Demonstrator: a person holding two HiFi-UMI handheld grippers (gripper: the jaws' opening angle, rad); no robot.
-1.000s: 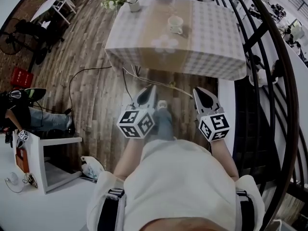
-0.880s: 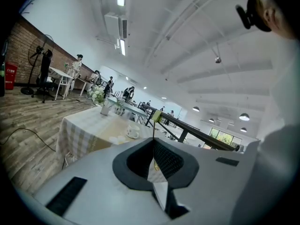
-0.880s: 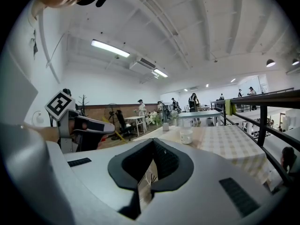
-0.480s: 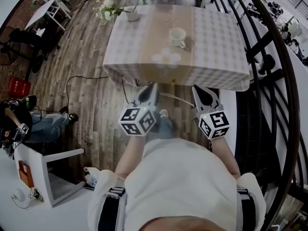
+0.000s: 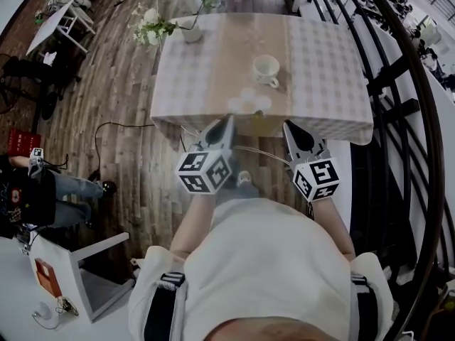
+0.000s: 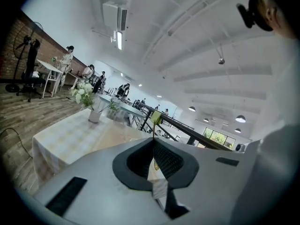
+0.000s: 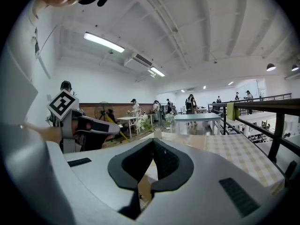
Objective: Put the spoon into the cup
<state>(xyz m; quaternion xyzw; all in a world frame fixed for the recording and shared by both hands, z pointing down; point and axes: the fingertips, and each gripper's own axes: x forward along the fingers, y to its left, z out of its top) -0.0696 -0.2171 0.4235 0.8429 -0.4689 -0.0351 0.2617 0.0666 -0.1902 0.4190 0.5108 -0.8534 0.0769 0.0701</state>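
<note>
Dark plank flooring surrounds a checked-cloth tabletop (image 5: 327, 62). In the head view, a white ceramic cup (image 5: 266, 68) stands on its tan runner, beyond the left gripper (image 5: 227, 121) and right gripper (image 5: 288, 126). In the left gripper view, the jaws are closed together. The right gripper view shows the same.

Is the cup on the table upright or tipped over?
Upright: the cup stands on its base on the table, its open mouth facing up.
</note>
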